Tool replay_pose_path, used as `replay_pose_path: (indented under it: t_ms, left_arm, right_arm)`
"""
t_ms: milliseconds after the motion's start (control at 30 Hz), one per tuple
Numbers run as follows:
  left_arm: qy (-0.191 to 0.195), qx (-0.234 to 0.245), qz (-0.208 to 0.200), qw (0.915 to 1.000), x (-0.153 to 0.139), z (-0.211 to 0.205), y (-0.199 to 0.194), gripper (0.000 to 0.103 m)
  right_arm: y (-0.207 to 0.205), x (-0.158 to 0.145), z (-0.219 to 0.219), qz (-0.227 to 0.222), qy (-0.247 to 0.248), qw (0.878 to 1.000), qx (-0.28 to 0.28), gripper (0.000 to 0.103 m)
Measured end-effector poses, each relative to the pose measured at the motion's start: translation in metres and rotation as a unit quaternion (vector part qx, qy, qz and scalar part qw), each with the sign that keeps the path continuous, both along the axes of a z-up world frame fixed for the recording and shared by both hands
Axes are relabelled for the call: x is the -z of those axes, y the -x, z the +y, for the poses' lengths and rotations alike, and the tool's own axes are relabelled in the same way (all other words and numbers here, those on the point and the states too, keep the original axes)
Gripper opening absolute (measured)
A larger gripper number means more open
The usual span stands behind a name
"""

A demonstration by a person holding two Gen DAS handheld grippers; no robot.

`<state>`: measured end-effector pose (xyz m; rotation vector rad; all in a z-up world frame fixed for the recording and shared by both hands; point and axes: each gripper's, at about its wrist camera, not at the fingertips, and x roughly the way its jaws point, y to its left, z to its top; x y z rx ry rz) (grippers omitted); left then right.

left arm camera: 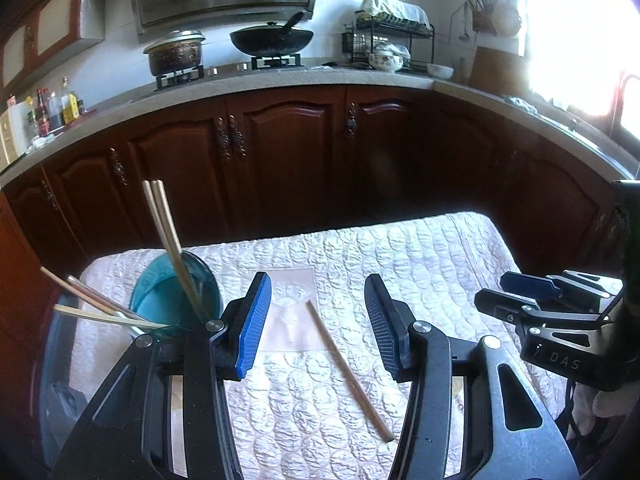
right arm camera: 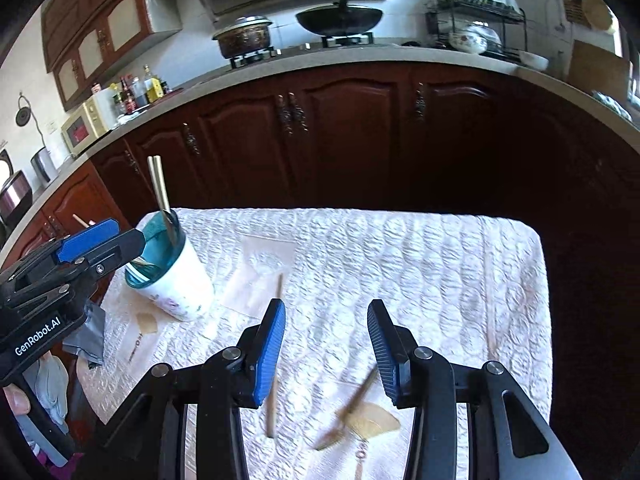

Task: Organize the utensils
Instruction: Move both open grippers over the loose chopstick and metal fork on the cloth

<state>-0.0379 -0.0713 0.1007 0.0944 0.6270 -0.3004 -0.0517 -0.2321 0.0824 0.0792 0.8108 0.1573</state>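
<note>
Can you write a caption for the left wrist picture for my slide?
Open left gripper hovers over a chopstick lying on the quilted table cover, beside a teal cup holding more chopsticks.

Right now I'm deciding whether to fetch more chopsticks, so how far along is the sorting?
Partly done. Several chopsticks already stand in the teal-rimmed cup. Nothing is in hand: the left gripper and right gripper both look open and empty. Left on the quilted cloth: one loose chopstick and a second, blurred chopstick under the right gripper.
</note>
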Motion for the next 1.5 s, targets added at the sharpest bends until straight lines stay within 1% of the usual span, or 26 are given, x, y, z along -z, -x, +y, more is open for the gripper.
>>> replay_pose_path:
  t_ms: [300, 767, 933, 1033, 1133, 1233, 1300, 1433, 1500]
  left_arm:
    - [-0.009, 0.013, 0.019, 0.9997, 0.018, -0.017, -0.002, 0.048]
    - [-0.016, 0.012, 0.049, 0.9986, 0.040, -0.022, -0.013, 0.048]
    - [-0.008, 0.002, 0.077, 0.9970, 0.057, -0.014, -0.026, 0.048]
    - [-0.010, -0.004, 0.096, 0.9953, 0.069, -0.010, -0.034, 0.048]
    - [-0.022, 0.003, 0.151, 0.9883, 0.095, -0.010, -0.047, 0.048]
    - [-0.013, -0.003, 0.161, 0.9868, 0.108, -0.007, -0.051, 0.048]
    - [-0.023, -0.005, 0.172, 0.9848, 0.118, -0.008, -0.054, 0.048]
    - [-0.027, -0.007, 0.187, 0.9820, 0.131, -0.011, -0.061, 0.048]
    - [-0.024, -0.008, 0.193, 0.9810, 0.136, -0.012, -0.065, 0.048]
  right_arm:
    - [0.007, 0.022, -0.023, 0.026, -0.001, 0.999, 0.024, 0.041]
    - [0.001, 0.051, -0.034, 0.062, -0.007, 0.998, 0.030, 0.042]
    - [-0.001, 0.071, -0.045, 0.085, -0.009, 0.996, 0.039, 0.044]
    - [-0.002, 0.087, -0.055, 0.107, -0.011, 0.993, 0.047, 0.044]
    - [-0.005, 0.107, -0.064, 0.134, -0.023, 0.989, 0.050, 0.044]
    - [-0.009, 0.121, -0.068, 0.146, -0.038, 0.987, 0.050, 0.044]
    - [-0.011, 0.125, -0.068, 0.150, -0.047, 0.986, 0.048, 0.044]
    - [-0.021, 0.133, -0.062, 0.156, -0.064, 0.985, 0.034, 0.044]
    - [-0.028, 0.139, -0.058, 0.162, -0.063, 0.984, 0.029, 0.038]
